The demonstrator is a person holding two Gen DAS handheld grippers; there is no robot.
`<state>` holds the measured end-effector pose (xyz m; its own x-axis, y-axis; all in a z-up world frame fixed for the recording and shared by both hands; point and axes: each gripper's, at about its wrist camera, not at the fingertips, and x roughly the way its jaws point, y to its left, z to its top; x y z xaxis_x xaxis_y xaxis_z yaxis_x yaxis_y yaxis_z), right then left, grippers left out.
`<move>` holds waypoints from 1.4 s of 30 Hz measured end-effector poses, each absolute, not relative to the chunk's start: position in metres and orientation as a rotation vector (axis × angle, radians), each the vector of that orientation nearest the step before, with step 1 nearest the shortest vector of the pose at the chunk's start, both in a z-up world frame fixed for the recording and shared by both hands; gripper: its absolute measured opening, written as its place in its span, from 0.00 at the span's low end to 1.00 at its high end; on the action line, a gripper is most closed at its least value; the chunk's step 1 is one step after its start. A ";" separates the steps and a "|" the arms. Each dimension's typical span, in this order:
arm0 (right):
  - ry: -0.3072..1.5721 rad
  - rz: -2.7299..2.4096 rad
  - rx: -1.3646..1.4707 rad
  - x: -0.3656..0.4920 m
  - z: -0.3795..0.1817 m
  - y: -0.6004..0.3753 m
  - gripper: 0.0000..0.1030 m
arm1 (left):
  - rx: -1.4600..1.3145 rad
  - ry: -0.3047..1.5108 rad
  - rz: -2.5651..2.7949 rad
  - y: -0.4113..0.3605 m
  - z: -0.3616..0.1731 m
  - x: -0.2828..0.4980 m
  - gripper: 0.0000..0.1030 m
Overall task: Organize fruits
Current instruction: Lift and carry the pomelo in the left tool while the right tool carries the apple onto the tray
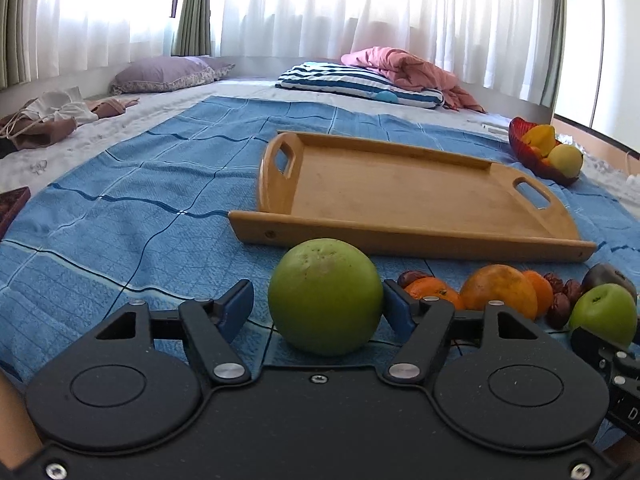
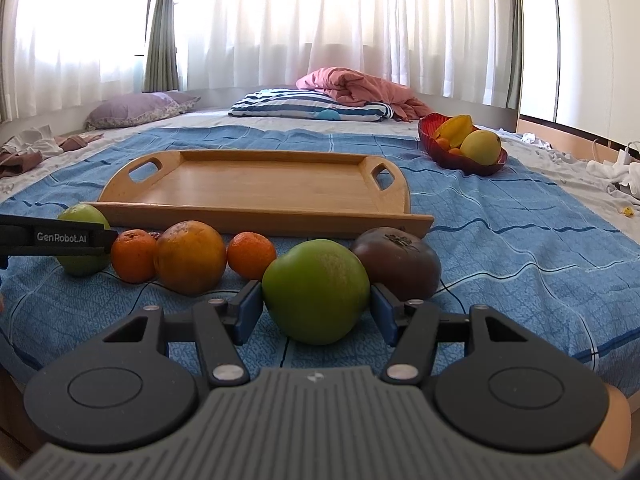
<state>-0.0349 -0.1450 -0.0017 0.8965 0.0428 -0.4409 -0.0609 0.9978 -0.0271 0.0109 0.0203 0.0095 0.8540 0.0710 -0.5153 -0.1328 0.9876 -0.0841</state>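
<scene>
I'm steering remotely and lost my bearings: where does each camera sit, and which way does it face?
Left wrist: low behind the left hand-held gripper, facing a green fruit and the tray; its fingers show.
Right wrist: behind the right hand-held gripper, facing a green apple; its fingers show.
Shared: tray, oranges, red bowl.

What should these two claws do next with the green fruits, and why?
Probably close both and lift. The left gripper straddles one green fruit and the right gripper another green fruit, with the fingers beside each fruit but apparently not yet squeezing. Both fruits rest on the blue cloth, and the tray behind is empty.
</scene>
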 end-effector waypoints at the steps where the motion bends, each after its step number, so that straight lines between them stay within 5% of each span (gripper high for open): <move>1: 0.455 0.054 -0.042 -0.035 -0.002 -0.145 0.61 | -0.120 0.535 0.106 0.021 0.009 0.011 0.62; 20: 0.402 0.078 0.003 -0.041 0.003 -0.151 0.59 | -0.139 0.546 0.078 0.020 0.023 0.006 0.55; 42: 0.353 0.136 0.232 -0.013 0.090 -0.202 0.59 | -0.138 0.447 -0.055 0.009 0.108 0.003 0.55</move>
<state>-0.0131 -0.2019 0.0901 0.9296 0.1715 -0.3262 -0.0908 0.9644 0.2483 0.0029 0.0094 0.1084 0.9006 -0.0833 -0.4265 0.0226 0.9891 -0.1454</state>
